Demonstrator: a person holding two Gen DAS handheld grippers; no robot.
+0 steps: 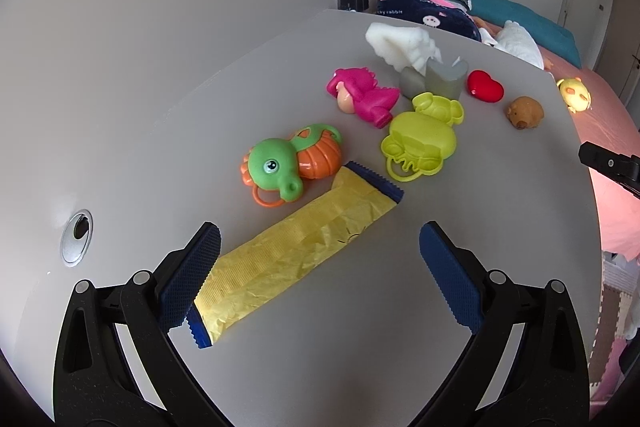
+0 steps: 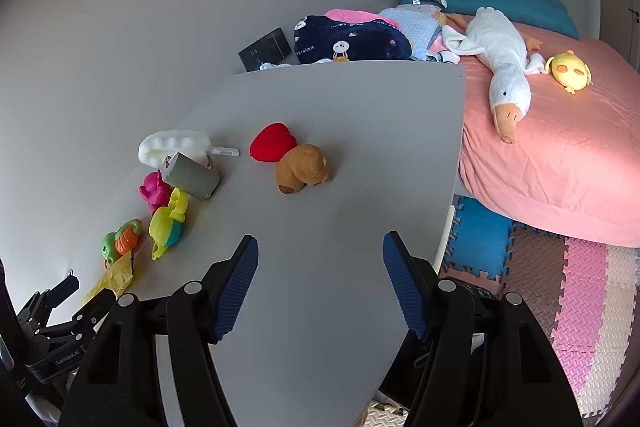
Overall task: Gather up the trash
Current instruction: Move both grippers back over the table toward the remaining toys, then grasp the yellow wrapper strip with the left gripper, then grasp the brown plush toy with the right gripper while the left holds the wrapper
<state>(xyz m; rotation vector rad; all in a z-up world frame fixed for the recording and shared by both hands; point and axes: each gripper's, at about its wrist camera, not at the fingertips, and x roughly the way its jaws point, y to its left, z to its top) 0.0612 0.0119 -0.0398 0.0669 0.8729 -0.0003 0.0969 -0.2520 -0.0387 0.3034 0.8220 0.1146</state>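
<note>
Left gripper (image 1: 320, 267): jaws standing wide apart, hanging low over the near part of the grey table (image 1: 248, 87); nothing is being pressed between the blue pads
Yellow wrapper (image 1: 296, 251): lying flat and crumpled on the table, running from near left to far right; its near end is sitting just beside, perhaps under, the left finger (image 1: 192, 279), though contact is hard to judge from this angle; the right finger is standing well clear of it
Green and orange toy (image 1: 288, 163): lying just beyond the wrapper's far end, close to touching its blue serrated edge
Lime toy (image 1: 420, 139): resting to the right of the green one; the pink toy (image 1: 364, 95) is lying farther back
Far group: a white sponge (image 1: 400, 43) and a grey block (image 1: 444, 79) sitting together; a red heart (image 1: 484, 87) and a brown plush (image 1: 524, 111) lying to their right
Right gripper (image 2: 320, 279): jaws parted and holding nothing, hovering over bare table near its right edge; the brown plush and heart are lying well ahead of it
Bed (image 2: 560, 155): standing to the right, pink sheet, with a white goose plush (image 2: 500, 67) stretched across it
</note>
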